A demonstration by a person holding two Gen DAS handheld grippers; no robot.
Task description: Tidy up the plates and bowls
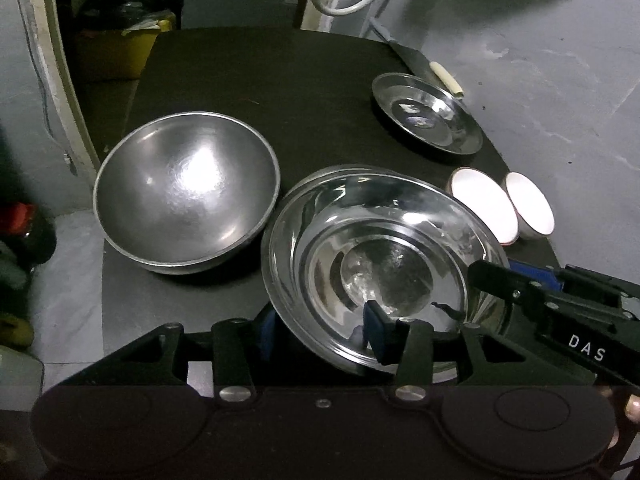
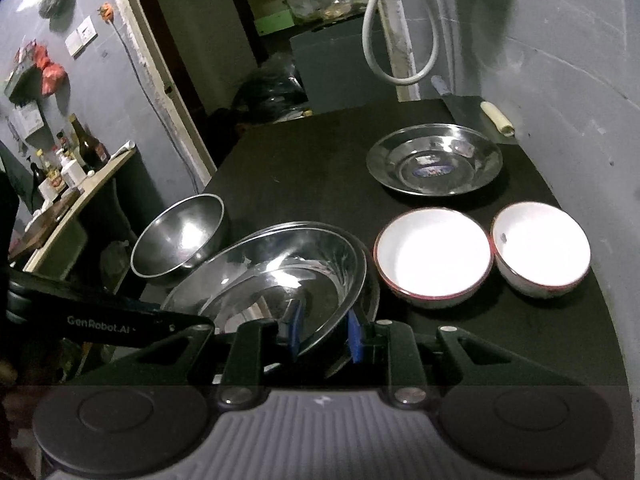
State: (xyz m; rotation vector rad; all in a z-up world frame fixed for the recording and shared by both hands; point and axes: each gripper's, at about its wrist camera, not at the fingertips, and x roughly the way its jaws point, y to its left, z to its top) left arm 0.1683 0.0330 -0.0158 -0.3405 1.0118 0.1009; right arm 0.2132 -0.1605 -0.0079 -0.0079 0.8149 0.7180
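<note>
A shiny steel bowl (image 1: 384, 264) (image 2: 280, 280), nested on another rim, sits tilted at the near middle of the black table (image 1: 260, 80). My left gripper (image 1: 322, 332) stands astride its near rim, one blue pad inside and the other outside, with slack around the thin wall. My right gripper (image 2: 325, 334) is shut on the opposite rim, which runs between its blue pads. A large dull steel bowl (image 1: 184, 196) (image 2: 180, 236) stands to the left. A steel plate (image 1: 426, 114) (image 2: 434, 160) lies at the back right, and two white enamel bowls (image 2: 434, 256) (image 2: 540, 248) sit right.
A knife with a pale handle (image 2: 498, 116) lies at the table's far right corner by the grey wall. A white hose loop (image 2: 400, 28) hangs behind. The table's left edge drops off beside the large bowl, and a shelf of bottles (image 2: 68, 160) stands further left.
</note>
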